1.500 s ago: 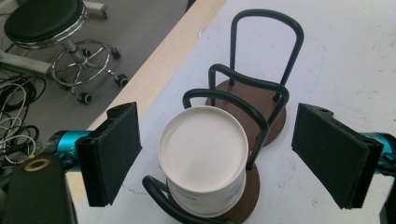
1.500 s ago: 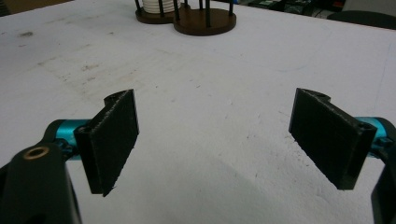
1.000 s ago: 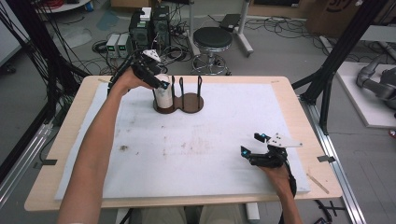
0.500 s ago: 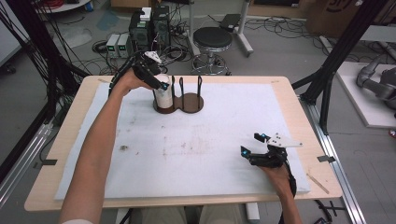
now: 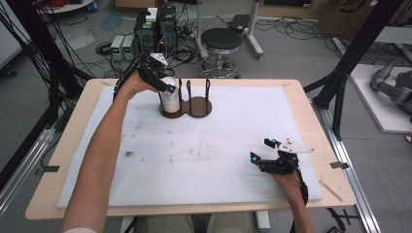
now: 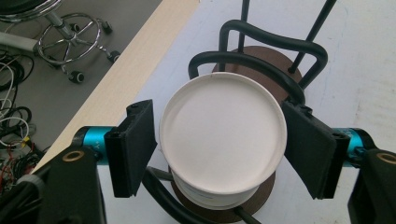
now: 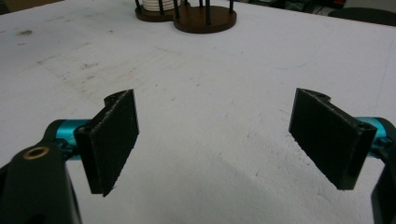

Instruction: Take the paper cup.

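A white paper cup (image 5: 170, 98) (image 6: 223, 135) stands in the left ring of a dark wooden holder (image 5: 195, 107) (image 6: 261, 56) with black wire loops, at the far left of the table. My left gripper (image 5: 168, 88) (image 6: 219, 112) comes down on the cup from above. Its jaws have just been closing, and its pads (image 6: 137, 140) now press on the cup's rim from both sides. My right gripper (image 5: 261, 150) (image 7: 217, 100) rests near the front right of the white mat, open, with nothing between its fingers. Far off in the right gripper view are the holder (image 7: 205, 18) and the cup (image 7: 156, 4).
A white mat (image 5: 194, 160) covers most of the wooden table (image 5: 311, 126). The holder's right ring holds nothing. Behind the table stand a round stool (image 5: 221, 41) and boxes with cables on the floor. Black frame posts rise at both sides.
Both hands stay where they were. The left gripper's jaws look narrower around the cup than before.
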The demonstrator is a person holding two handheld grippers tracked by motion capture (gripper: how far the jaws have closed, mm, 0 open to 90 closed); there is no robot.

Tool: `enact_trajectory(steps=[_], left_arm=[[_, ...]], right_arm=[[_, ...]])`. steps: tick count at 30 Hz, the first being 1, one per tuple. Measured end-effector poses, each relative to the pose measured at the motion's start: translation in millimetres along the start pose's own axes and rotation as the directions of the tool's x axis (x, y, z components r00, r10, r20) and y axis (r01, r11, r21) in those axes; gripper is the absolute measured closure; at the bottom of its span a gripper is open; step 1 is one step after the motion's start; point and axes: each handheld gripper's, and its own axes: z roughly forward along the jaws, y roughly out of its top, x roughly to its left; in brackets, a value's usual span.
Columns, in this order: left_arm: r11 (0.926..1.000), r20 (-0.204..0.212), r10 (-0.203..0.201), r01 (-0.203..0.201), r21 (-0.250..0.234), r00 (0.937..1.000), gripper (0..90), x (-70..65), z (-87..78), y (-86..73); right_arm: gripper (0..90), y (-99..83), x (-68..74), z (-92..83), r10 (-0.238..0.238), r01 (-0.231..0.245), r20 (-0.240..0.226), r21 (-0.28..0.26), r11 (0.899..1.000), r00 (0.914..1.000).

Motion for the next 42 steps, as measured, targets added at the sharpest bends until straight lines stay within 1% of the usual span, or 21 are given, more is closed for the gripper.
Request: enact_trajectory(steps=[2, 3, 10, 12, 22, 24, 29, 34, 36, 38, 42], left_arm=[[1.0000, 0.008, 0.005, -0.005, 0.004, 1.0000, 32.0, 0.0, 0.0, 0.3], [1.0000, 0.005, 0.005, -0.005, 0.003, 1.0000, 32.9, -0.3, 0.2, 0.4], [0.9999, -0.003, -0.005, 0.005, 0.010, 1.0000, 33.1, -0.7, 0.3, 1.6], [0.9998, 0.000, -0.017, 0.017, 0.006, 0.9999, 33.2, -0.8, 0.2, 1.7], [0.9996, -0.007, -0.029, 0.029, -0.007, 0.9996, 34.2, -1.3, -2.8, 2.9], [0.9996, -0.010, -0.027, 0.027, 0.001, 0.9996, 34.3, -1.0, -3.7, 3.0], [0.9991, -0.012, -0.043, 0.043, -0.007, 0.9990, 34.6, -1.3, -5.1, 3.1], [0.9989, -0.017, -0.042, 0.041, -0.024, 0.9990, 34.9, -1.4, -9.8, 4.6], [0.9980, -0.020, -0.052, 0.051, -0.036, 0.9984, 34.9, -1.7, -12.8, 5.4], [0.9981, -0.025, -0.052, 0.051, -0.034, 0.9984, 34.9, -1.4, -16.0, 6.4], [0.9974, -0.036, -0.054, 0.052, -0.051, 0.9979, 35.1, -2.7, -24.5, 12.2]], right_arm=[[16.2, 0.1, 0.1, 0.0, 0.002, -0.002, -0.001, 0.001, 1.000, 1.0000], [16.2, 0.1, 0.1, 0.0, 0.002, -0.002, -0.001, 0.001, 1.000, 1.0000], [16.2, 0.2, -0.2, 0.1, 0.000, 0.000, -0.002, 0.002, 1.000, 1.0000], [16.2, 0.2, -0.2, 0.1, -0.001, 0.001, -0.002, 0.005, 1.000, 1.0000], [16.2, 0.5, -0.2, 0.8, 0.002, -0.002, -0.006, 0.012, 1.000, 1.0000], [16.2, 0.6, -0.1, 0.9, 0.001, -0.001, -0.005, 0.013, 1.000, 1.0000], [16.2, 0.6, 0.1, 0.9, 0.000, 0.000, -0.004, 0.014, 1.000, 1.0000], [16.2, 0.7, -0.2, 1.2, -0.002, 0.002, -0.005, 0.017, 1.000, 1.0000], [16.2, 0.7, -0.1, 1.3, 0.001, -0.001, -0.008, 0.020, 1.000, 1.0000], [16.2, 0.8, -0.1, 1.4, 0.000, 0.000, -0.007, 0.021, 1.000, 1.0000], [16.2, 0.8, 0.0, 1.6, -0.002, 0.002, -0.008, 0.022, 1.000, 1.0000]])
